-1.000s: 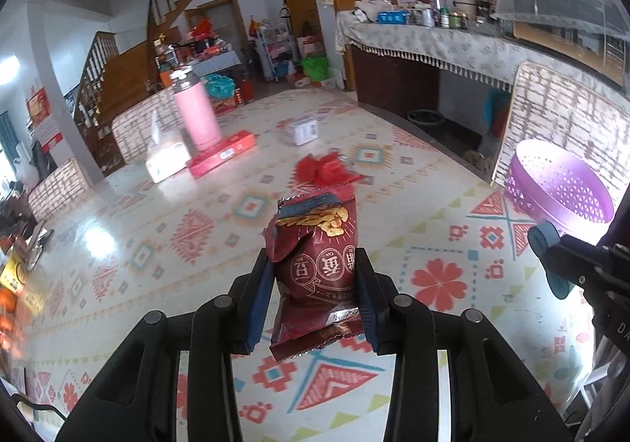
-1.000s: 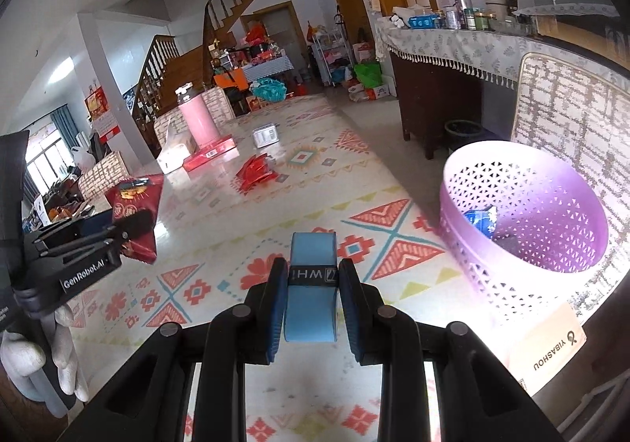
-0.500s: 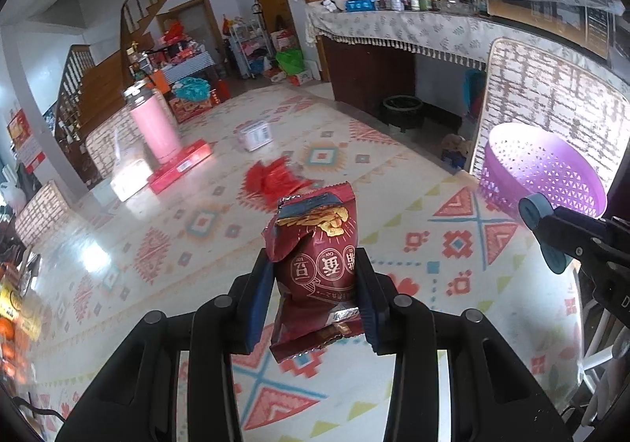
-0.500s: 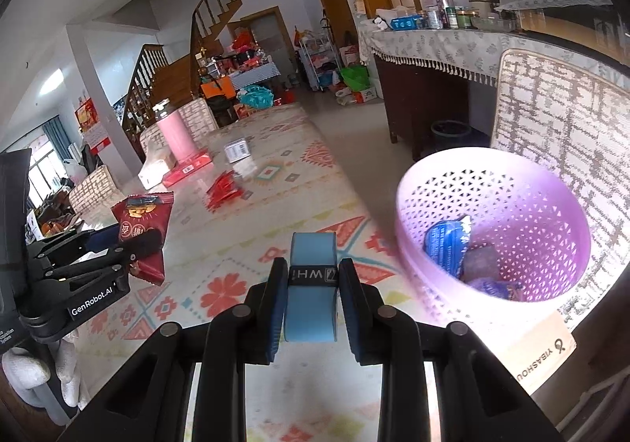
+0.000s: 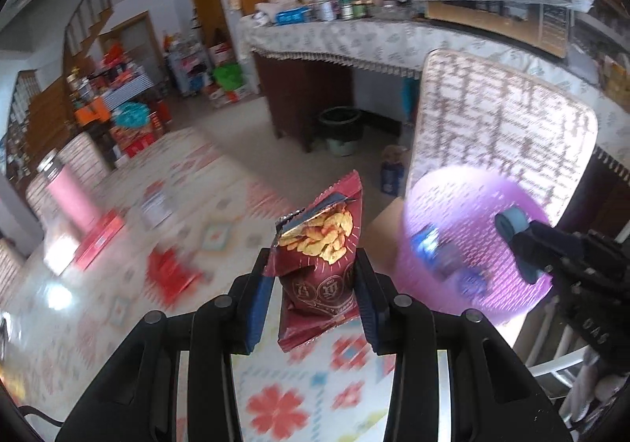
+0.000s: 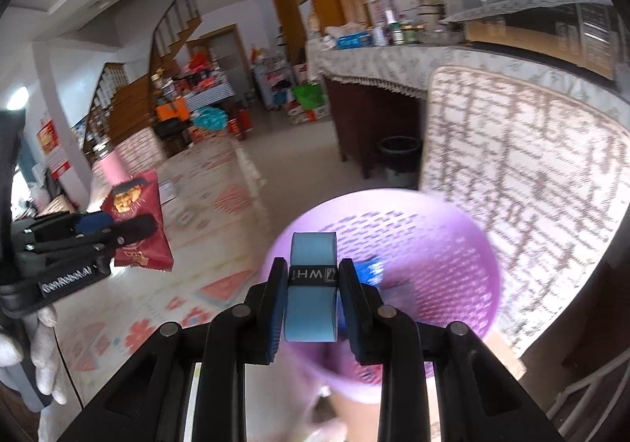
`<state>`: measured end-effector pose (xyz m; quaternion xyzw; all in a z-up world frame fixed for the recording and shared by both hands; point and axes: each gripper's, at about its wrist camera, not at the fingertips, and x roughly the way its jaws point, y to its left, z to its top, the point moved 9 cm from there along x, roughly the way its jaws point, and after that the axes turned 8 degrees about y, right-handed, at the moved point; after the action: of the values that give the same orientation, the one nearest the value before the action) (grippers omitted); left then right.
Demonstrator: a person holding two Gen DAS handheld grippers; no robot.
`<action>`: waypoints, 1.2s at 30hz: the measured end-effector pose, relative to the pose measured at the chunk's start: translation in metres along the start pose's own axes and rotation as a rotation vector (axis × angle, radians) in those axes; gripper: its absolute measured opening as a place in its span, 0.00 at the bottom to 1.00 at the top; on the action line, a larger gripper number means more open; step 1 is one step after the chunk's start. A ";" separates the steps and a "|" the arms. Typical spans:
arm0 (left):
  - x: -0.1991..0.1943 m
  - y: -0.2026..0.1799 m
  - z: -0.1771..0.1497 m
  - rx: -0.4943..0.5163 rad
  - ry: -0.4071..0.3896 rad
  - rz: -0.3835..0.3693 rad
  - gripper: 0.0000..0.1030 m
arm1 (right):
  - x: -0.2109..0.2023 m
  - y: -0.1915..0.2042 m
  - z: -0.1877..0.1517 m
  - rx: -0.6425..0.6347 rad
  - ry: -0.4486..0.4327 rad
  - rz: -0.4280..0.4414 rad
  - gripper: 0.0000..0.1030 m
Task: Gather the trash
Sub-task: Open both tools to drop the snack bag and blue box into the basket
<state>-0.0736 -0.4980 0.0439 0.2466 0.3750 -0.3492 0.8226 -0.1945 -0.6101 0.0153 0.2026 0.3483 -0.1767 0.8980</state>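
Left gripper point(image 5: 313, 286) is clamped on a crumpled dark-red foil snack bag point(image 5: 321, 268), held up in the air, short of the bin. Right gripper point(image 6: 311, 298) is clenched on a light-blue tape roll with a black band point(image 6: 312, 294), hanging over the round purple perforated plastic basket point(image 6: 453, 245). Blue wrappers already in the basket, I think; motion blur makes it hard to tell. Step: carry to drop-off. Next: right lets go over the basket, then left swings across to the rim and releases the bag.
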 end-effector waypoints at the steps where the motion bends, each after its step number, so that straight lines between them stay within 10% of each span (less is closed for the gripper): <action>1: 0.002 -0.008 0.010 0.010 -0.006 -0.017 0.37 | 0.000 -0.008 0.003 0.012 -0.002 -0.012 0.28; 6: 0.017 -0.057 0.040 0.091 -0.010 -0.107 0.40 | 0.012 -0.045 0.013 0.076 0.013 -0.038 0.29; 9: 0.028 -0.081 0.048 0.146 0.000 -0.130 0.68 | 0.026 -0.063 0.015 0.123 0.037 -0.041 0.32; 15: 0.026 -0.088 0.035 0.157 0.006 -0.137 0.69 | 0.029 -0.070 0.008 0.191 0.047 -0.003 0.55; 23: 0.007 -0.043 -0.006 0.055 0.043 -0.133 0.69 | 0.025 -0.047 -0.010 0.178 0.072 0.034 0.57; 32: -0.024 0.035 -0.057 -0.095 0.058 -0.137 0.70 | -0.002 0.012 -0.011 0.057 -0.009 -0.029 0.94; 36: -0.030 0.089 -0.087 -0.180 0.064 -0.062 0.70 | -0.010 0.052 -0.016 -0.013 -0.021 -0.009 0.95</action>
<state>-0.0589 -0.3722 0.0282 0.1712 0.4384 -0.3315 0.8177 -0.1861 -0.5561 0.0239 0.1931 0.3407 -0.1805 0.9022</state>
